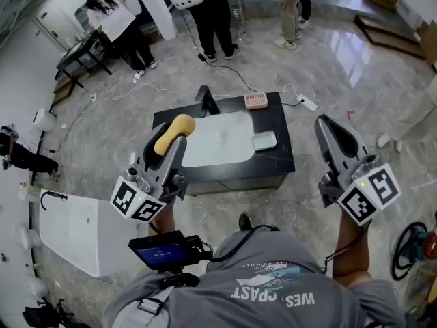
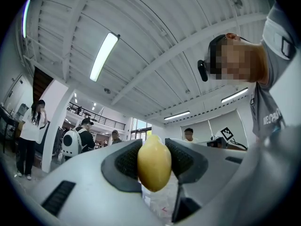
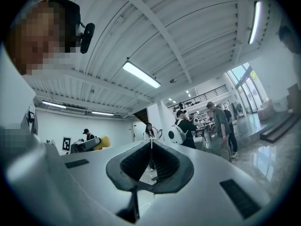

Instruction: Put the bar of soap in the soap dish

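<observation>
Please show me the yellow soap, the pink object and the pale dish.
yellow soap [image 1: 175,128], head view, middle of its exposed part
pink object [image 1: 256,101], head view, its middle
pale dish [image 1: 263,141], head view, its middle

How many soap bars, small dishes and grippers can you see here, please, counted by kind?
Yellow soap bar: 1
Small dishes: 2 (pink dish, pale blue dish)
Grippers: 2 (left gripper, right gripper)
Total: 5

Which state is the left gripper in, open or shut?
Shut: the left gripper clamps the yellow oval bar of soap, both jaws pressed against its sides.
</observation>
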A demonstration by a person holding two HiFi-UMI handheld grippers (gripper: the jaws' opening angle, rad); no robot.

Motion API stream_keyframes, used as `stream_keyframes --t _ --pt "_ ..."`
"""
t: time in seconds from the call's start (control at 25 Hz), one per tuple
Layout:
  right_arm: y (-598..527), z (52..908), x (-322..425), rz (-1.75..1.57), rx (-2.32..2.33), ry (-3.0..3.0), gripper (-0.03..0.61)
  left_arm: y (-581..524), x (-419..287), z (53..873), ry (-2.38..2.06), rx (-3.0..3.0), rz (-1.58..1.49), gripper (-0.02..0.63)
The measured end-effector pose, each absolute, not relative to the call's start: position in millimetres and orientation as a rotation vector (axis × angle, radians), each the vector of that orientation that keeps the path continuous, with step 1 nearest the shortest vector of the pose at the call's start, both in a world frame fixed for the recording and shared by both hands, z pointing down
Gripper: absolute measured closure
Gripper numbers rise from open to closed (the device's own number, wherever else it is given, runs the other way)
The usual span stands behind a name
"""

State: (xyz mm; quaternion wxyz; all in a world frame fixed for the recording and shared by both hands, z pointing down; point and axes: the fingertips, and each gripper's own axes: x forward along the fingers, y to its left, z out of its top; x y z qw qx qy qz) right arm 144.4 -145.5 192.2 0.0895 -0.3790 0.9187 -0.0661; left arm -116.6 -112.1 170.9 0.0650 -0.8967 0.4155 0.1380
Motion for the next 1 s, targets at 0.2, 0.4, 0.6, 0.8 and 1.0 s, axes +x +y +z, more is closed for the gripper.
stream_keyframes --t 0.2,0.4,0.6,0.8,1.0 --pt "-157.7 194.0 133.5 -0.201 -1.191 2.722 0.572 -135.5 -128.9 164.9 1.194 -2.725 0.438 0.457" --pt "-168.5 197.0 122.7 -0.212 -1.241 2.712 0.572 -150.1 -145.9 169.3 1.178 -2.741 0.456 0.457" --pt "-175.2 198.1 104.1 -0.205 -1.297 2.709 0.572 -162.1 -164.1 176.7 1.148 -2.769 0.473 0.457" --pt "-182.0 200.1 79.3 -0.178 -1.324 2.707 0.572 -169.6 -185.1 184.1 1.121 -2.783 0.477 0.457" --pt "-194.9 203.3 70.5 -0.165 -1.340 2.705 0.572 -184.6 -186.9 193.7 1.097 -2.806 0.473 0.457"
